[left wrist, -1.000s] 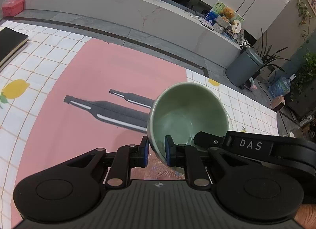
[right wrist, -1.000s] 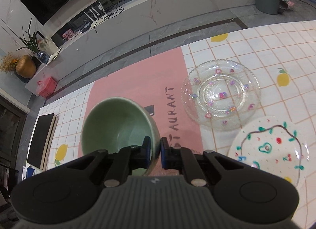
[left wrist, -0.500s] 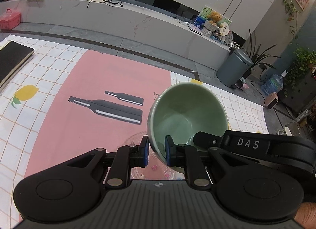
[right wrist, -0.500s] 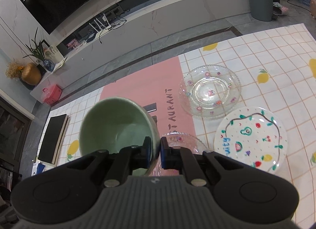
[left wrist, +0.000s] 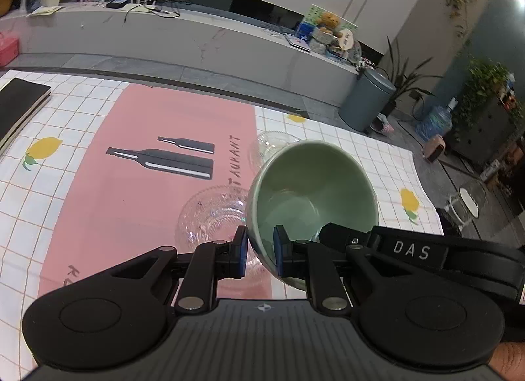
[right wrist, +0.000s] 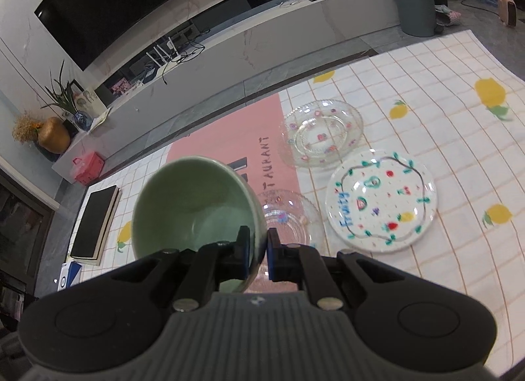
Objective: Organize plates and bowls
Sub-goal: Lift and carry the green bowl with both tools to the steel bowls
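Your left gripper (left wrist: 259,251) is clenched on the near-left rim of the green bowl (left wrist: 311,194), and your right gripper (right wrist: 257,251) pinches the same bowl's opposite rim. Over the last second you have lifted it well above the pink mat (left wrist: 137,184): the table has dropped away, and the small glass bowl (right wrist: 288,217) has come into view directly beneath the green one. To its right lie the clear flowered plate (right wrist: 323,133) and the painted fruit plate (right wrist: 382,205), just beside each other. That suggests you are ready to nest bowl into bowl; lower it level, since both rims could chip.
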Action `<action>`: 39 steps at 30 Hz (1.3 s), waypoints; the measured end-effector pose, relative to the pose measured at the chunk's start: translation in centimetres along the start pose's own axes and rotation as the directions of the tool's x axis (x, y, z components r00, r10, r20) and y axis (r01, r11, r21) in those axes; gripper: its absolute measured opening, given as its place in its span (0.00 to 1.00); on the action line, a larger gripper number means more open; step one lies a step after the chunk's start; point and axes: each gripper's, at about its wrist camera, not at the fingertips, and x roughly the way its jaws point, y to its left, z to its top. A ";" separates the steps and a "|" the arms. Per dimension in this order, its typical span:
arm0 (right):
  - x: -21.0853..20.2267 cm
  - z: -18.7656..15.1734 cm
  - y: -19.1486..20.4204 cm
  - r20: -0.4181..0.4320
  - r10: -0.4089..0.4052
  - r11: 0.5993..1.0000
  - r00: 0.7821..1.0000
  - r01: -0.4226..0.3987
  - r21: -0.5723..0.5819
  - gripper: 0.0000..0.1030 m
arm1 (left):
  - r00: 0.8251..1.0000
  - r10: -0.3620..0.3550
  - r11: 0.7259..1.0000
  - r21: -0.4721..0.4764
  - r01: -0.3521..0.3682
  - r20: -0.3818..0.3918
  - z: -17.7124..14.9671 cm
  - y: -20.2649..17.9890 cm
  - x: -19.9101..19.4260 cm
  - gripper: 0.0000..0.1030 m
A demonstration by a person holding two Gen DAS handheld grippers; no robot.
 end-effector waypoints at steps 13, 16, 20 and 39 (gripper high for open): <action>-2.9 -5.0 -1.6 -0.019 0.007 1.000 1.000 -0.006 0.012 0.08 | 0.999 -0.012 0.999 0.050 0.014 -0.032 -4.4 -0.4 -2.1 0.17; -3.2 -5.9 -1.9 -0.025 0.006 1.000 1.000 -0.006 0.010 0.08 | 0.999 -0.009 0.998 0.057 0.011 -0.034 -5.2 -0.6 -2.6 0.17; -3.8 -7.1 -2.0 -0.027 0.004 1.000 1.000 -0.003 0.003 0.08 | 0.999 -0.011 0.998 0.063 0.013 -0.035 -6.5 -0.5 -3.1 0.17; -3.7 -10.8 -3.0 -0.095 -0.063 0.998 0.994 0.061 -0.024 0.09 | 0.993 0.021 0.994 0.111 -0.009 -0.113 -10.1 -0.9 -2.5 0.18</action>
